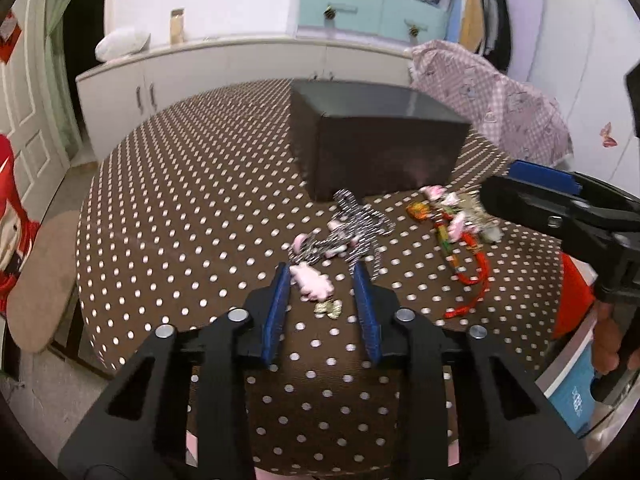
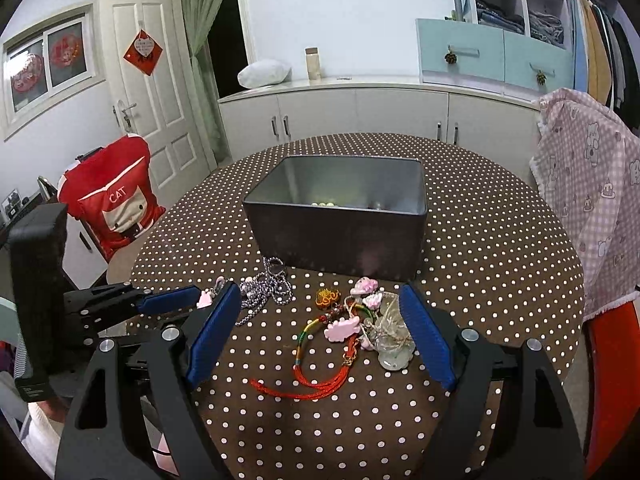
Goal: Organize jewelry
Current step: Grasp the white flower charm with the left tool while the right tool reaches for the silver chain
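A dark metal box (image 2: pixel 340 236) stands on the polka-dot table (image 2: pixel 500 248); a few beads lie inside it. In front of it lie a silver bead chain (image 2: pixel 260 292), a red cord bracelet with pink charms (image 2: pixel 328 344) and a pale pendant (image 2: pixel 394 332). My left gripper (image 1: pixel 322 276) is open, its fingers either side of a pink charm (image 1: pixel 312 282) next to the chain (image 1: pixel 352 228). My right gripper (image 2: pixel 320 300) is open wide over the red cord pile, and shows at the right of the left wrist view (image 1: pixel 520 196).
A chair with a red cat cushion (image 2: pixel 112 204) stands left of the table. A chair with a pink checked cover (image 2: pixel 588 184) stands on the right. White cabinets (image 2: pixel 340 112) run along the far wall. A small gold charm (image 1: pixel 328 309) lies near my left fingers.
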The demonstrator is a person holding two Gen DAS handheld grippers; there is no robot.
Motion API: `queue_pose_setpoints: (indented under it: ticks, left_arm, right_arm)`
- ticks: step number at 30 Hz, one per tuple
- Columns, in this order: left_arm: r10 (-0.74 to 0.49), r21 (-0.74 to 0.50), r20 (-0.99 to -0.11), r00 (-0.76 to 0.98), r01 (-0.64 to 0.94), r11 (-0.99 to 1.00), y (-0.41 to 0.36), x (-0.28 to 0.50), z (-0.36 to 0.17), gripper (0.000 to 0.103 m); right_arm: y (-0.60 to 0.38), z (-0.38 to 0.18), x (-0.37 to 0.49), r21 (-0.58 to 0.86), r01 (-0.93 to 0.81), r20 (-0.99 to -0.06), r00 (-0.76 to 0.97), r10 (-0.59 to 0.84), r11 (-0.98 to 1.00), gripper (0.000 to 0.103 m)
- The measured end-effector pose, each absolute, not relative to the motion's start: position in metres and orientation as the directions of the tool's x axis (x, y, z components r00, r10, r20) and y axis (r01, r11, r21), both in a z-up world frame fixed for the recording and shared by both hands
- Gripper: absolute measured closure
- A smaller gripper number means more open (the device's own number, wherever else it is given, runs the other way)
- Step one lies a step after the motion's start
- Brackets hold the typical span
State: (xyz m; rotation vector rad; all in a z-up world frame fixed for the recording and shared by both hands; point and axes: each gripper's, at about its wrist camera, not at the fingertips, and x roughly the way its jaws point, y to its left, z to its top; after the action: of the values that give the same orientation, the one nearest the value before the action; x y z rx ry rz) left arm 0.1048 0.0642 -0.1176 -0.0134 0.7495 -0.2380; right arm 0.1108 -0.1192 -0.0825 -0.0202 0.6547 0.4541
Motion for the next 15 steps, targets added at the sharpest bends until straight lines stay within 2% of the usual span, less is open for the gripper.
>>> queue_pose_setpoints:
  ticks: [3,12,13,15]
  left_arm:
    - [-0.213,-0.111,-0.666,0.715,0.188,0.976,0.068,0.105,-0.118,0.086]
    - [-0.189,-0.114,-0.639,0.746,0.151,0.982,0.077,0.098,-0.118,0.087]
    - [-0.184,-0.116,-0.638,0.748,0.143,0.983,0.079,0.098,-0.118,0.087]
    - [-0.185,-0.124,-0.631,0.753,0.137,0.983,0.083,0.099,-0.118,0.087]
  right_arm:
    - [-0.117,-0.085,0.110,0.121,-0.416,-0.596,0.695,0.401,0.901,0.025]
    - [-0.103,-0.096,0.115,0.173,-0.473,-0.618,0.631,0.469,0.864,0.026]
    - [-0.100,-0.098,0.116,0.155,-0.476,-0.623,0.633,0.460,0.866,0.027]
    - [-0.093,-0.100,0.117,0.135,-0.490,-0.631,0.628,0.456,0.861,0.041]
